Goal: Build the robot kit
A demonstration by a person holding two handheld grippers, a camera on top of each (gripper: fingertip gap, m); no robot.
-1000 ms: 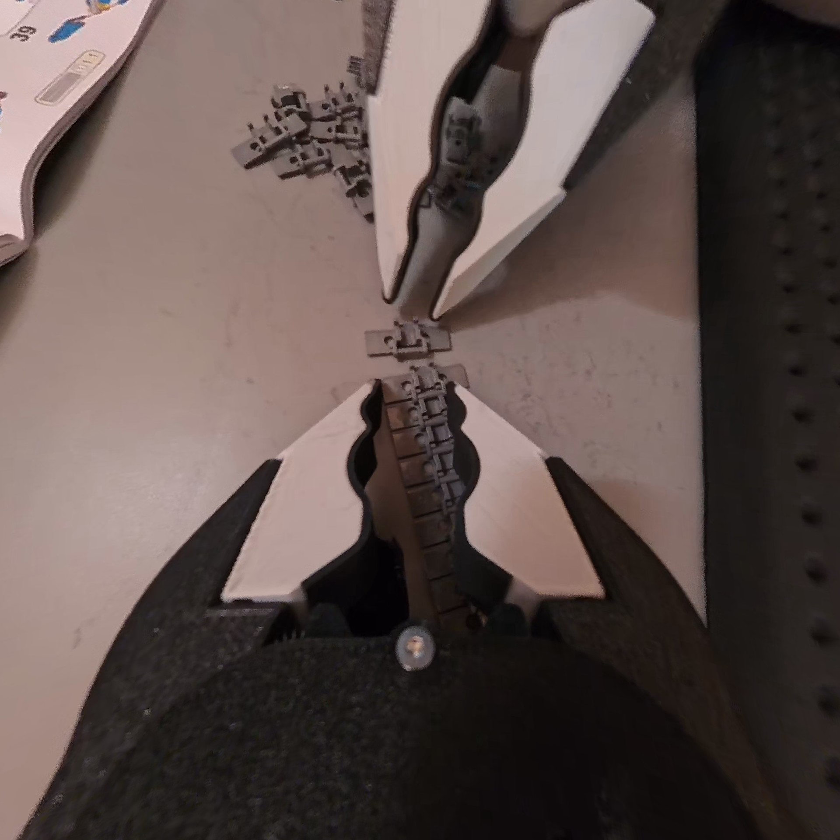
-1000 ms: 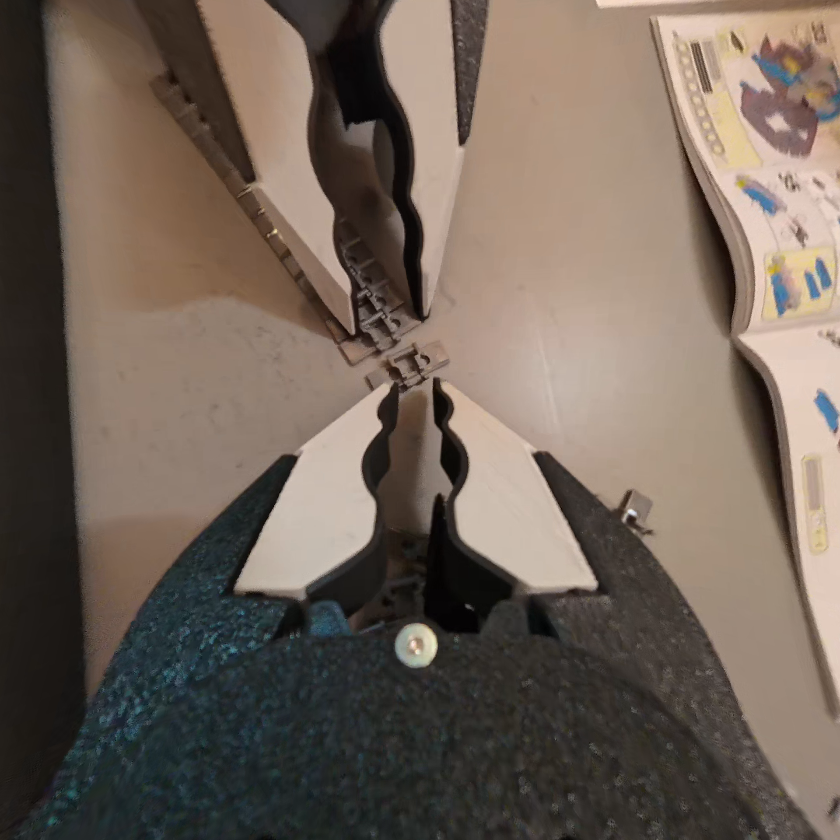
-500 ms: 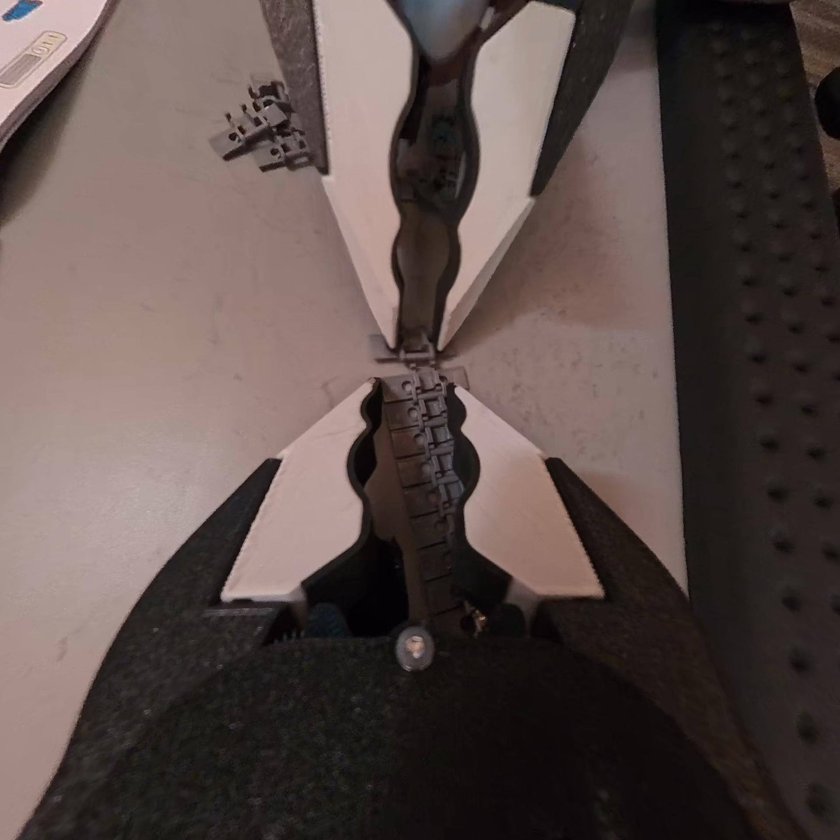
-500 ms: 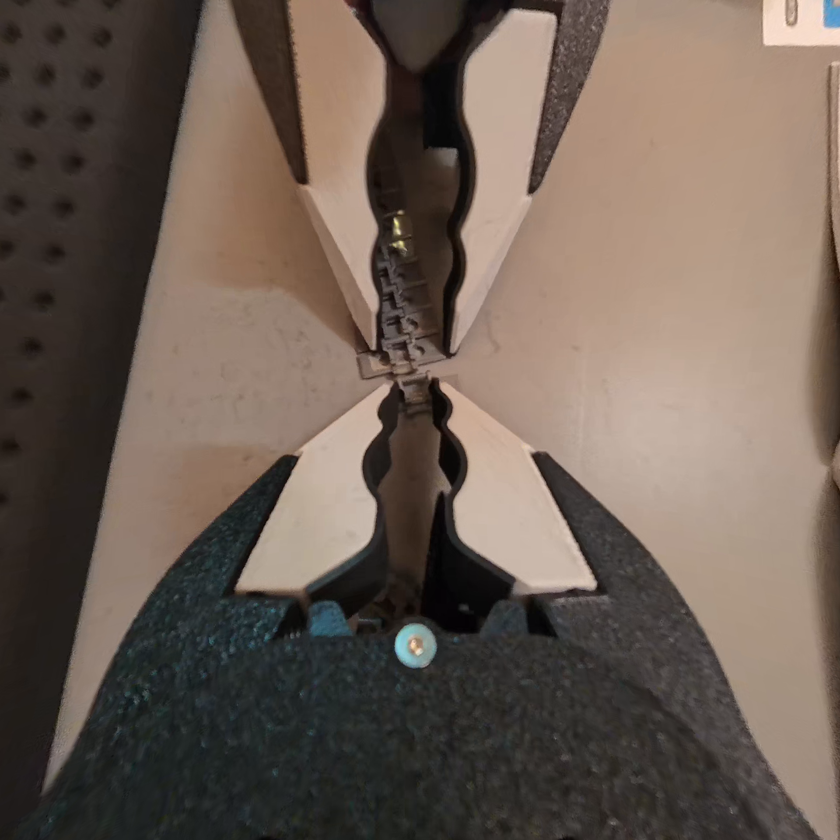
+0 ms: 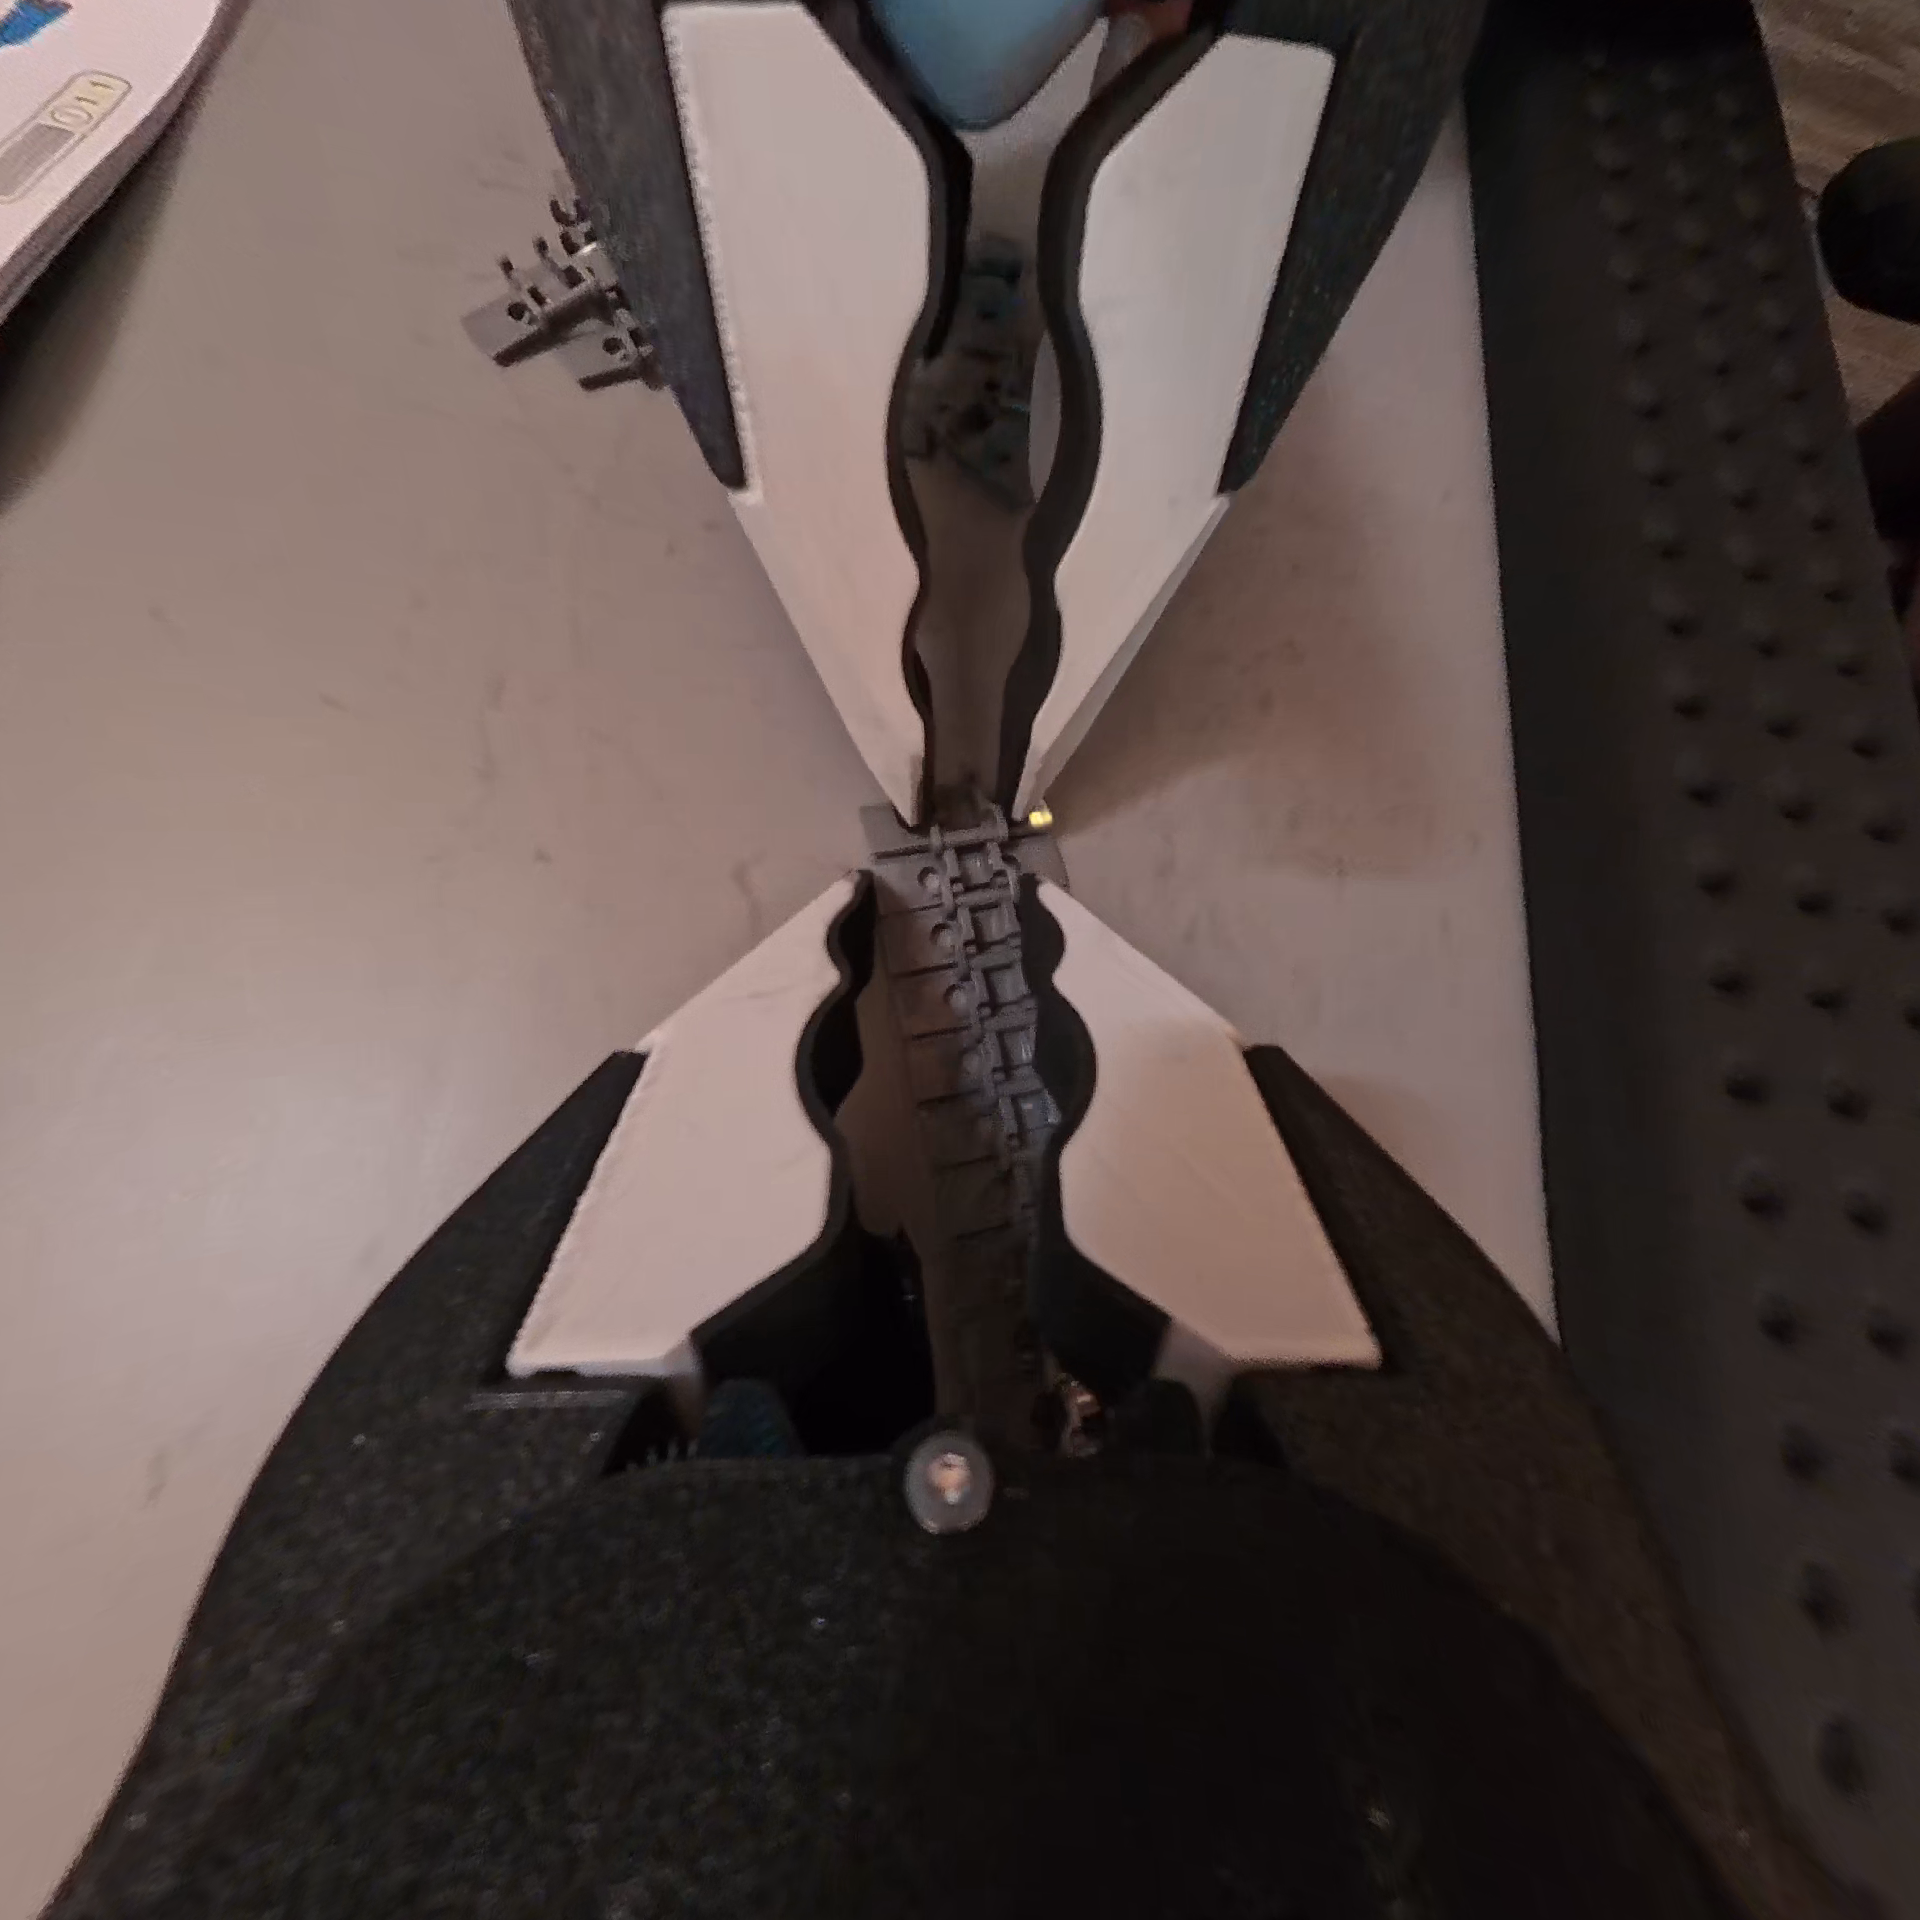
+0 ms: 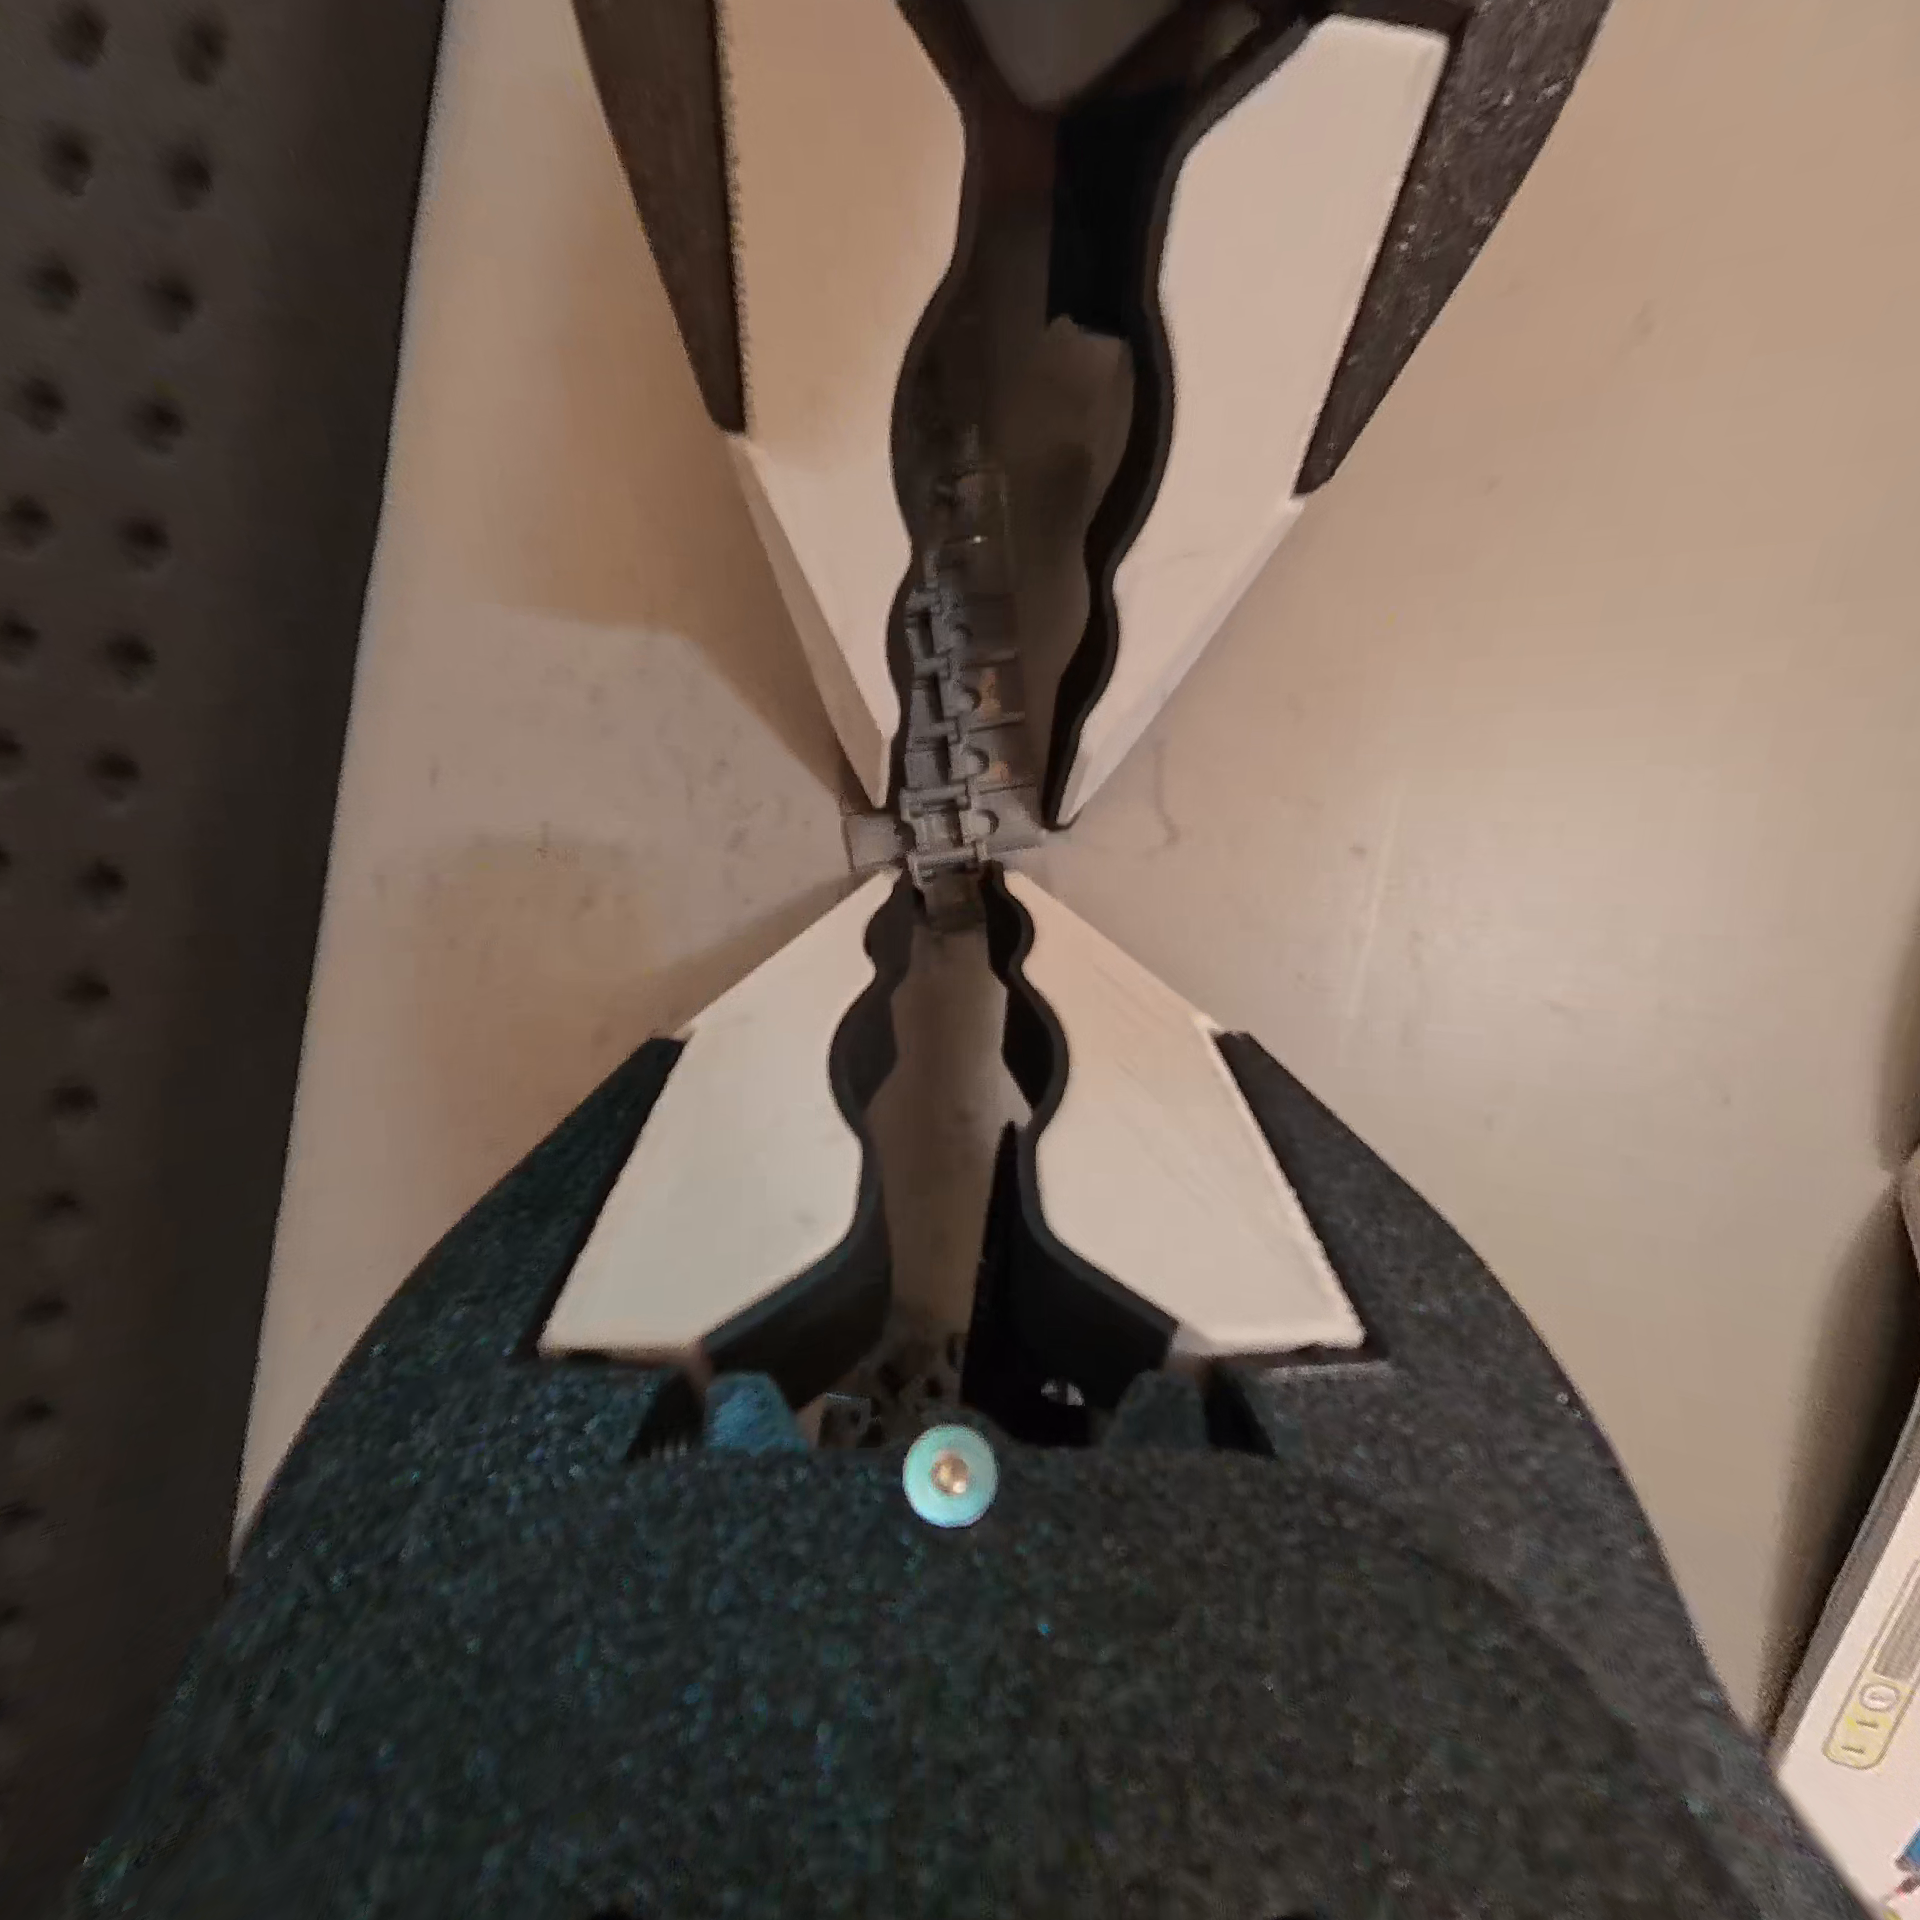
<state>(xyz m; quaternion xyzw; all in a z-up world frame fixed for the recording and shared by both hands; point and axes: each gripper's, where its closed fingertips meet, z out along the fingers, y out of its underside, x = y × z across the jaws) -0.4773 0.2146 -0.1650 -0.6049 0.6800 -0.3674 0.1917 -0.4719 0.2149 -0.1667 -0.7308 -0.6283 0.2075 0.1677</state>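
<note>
Beige tabletop [image 5: 312, 831] (dark perforated mat [image 5: 1714, 935] along one edge): left hand-held gripper [image 5: 940, 883] clamps a grey track chain [image 5: 971, 997]; right hand-held gripper [image 6: 951, 883] pinches a single link [image 6: 945, 902] at the chain's end, tips nearly meeting.

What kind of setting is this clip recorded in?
Probably a hobby or assembly tabletop: a chain of grey plastic track links, a loose heap of the same links, and an illustrated instruction booklet lie on a plain beige table.
</note>
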